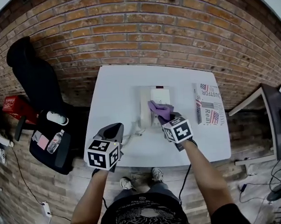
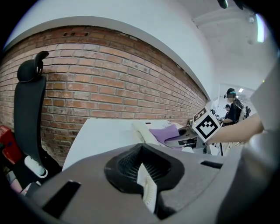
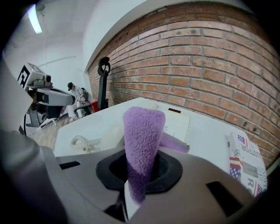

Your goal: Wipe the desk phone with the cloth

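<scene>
Fingers [image 3: 128,204] of the right gripper [image 3: 139,186] are closed on the purple cloth [image 3: 142,135]. The cloth rises between them as a folded tuft, and a second fold trails just past the tips to their right. In the head view, the same gripper [image 1: 163,117] reaches in from the near table edge, with the cloth [image 1: 160,109] at its tips.

The left gripper [image 2: 146,186] has its jaws pressed together on nothing. It hangs over the near edge of the white table [image 1: 116,91], well to the left of the right fingers and apart from the phone.

Directly beyond the right fingertips lies the desk phone [image 1: 159,95], pale against the table. The cloth appears to rest on the phone's near half, while the far half, with a dark strip at its far edge, shows bare [image 3: 177,124]. The coiled cord [image 3: 85,142] lies to the left of the fingers, on the tabletop.

To the right of the fingers, a printed paper [image 1: 209,104] lies on the table, clear of the phone. Farthest off stands the brick wall [image 1: 141,30].

Progress, as a judgement: the cloth is gripped and brought onto the phone, so wiping seems under way. Which surfaces are already wiped cannot be told, as no dirt or streaks show. The far half of the phone and its left side look likely to remain.
</scene>
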